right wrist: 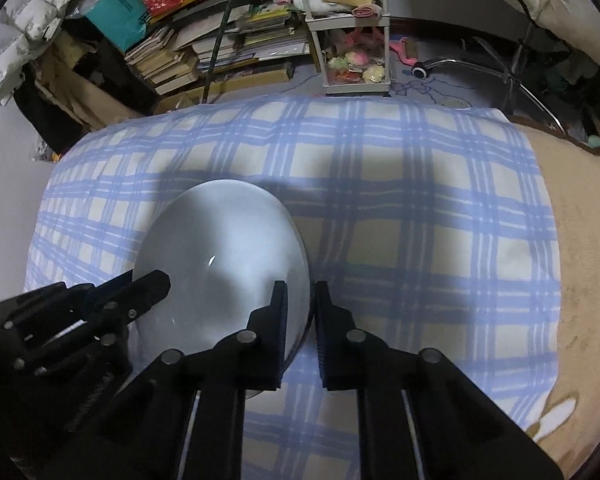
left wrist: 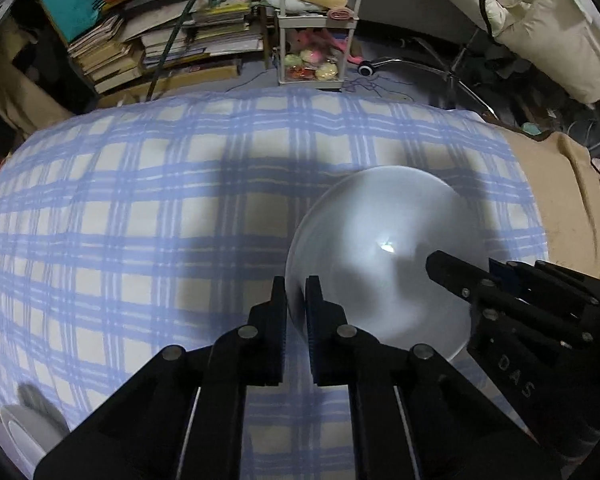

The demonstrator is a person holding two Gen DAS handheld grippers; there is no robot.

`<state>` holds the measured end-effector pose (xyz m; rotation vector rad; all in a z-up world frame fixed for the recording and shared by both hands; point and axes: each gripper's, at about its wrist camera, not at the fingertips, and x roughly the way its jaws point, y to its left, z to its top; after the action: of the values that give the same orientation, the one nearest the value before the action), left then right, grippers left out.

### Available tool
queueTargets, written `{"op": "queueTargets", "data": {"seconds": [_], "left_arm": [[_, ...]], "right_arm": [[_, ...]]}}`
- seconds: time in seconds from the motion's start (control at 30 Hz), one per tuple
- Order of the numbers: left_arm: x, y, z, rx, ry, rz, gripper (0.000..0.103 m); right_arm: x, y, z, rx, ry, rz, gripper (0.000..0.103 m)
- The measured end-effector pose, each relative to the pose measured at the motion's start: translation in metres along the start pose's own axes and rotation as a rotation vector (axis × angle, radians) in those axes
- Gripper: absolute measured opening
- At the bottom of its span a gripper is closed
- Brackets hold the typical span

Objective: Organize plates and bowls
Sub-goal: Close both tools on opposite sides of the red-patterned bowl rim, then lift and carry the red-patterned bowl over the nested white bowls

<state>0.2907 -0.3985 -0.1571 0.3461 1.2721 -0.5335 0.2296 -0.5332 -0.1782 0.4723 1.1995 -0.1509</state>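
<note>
White bowl (left wrist: 380,256) sat on the blue checked cloth (left wrist: 140,208) covering the table. Left gripper (left wrist: 296,300) was clamped narrow on the bowl's left rim, one finger inside, one outside. Right gripper (right wrist: 300,304) pinched the opposite rim the same way. Books (left wrist: 112,52) lay stacked on the floor beyond the table.
</note>
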Motion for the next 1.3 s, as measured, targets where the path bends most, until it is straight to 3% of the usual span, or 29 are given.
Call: {"op": "queueTargets", "data": {"seconds": [0.3,0.6,0.73,1.3], "left_arm": [[-0.045,0.019,-0.013,-0.009,-0.045,0.043,0.009],[-0.097,0.053,-0.046,-0.033,-0.094,0.07,0.01],[-0.113,0.075,-0.058,-0.061,-0.096,0.106,0.01],[-0.175,0.192,-0.13,-0.231,-0.15,0.132,0.01]], "right_arm": [[-0.024,0.03,-0.005,-0.037,-0.019,0.032,0.013],[-0.061,0.09,-0.021,-0.133,-0.074,0.031,0.013],[-0.069,0.12,-0.029,-0.167,-0.083,0.036,0.013],[-0.075,0.249,-0.073,-0.287,-0.082,0.113,0.013]]}}
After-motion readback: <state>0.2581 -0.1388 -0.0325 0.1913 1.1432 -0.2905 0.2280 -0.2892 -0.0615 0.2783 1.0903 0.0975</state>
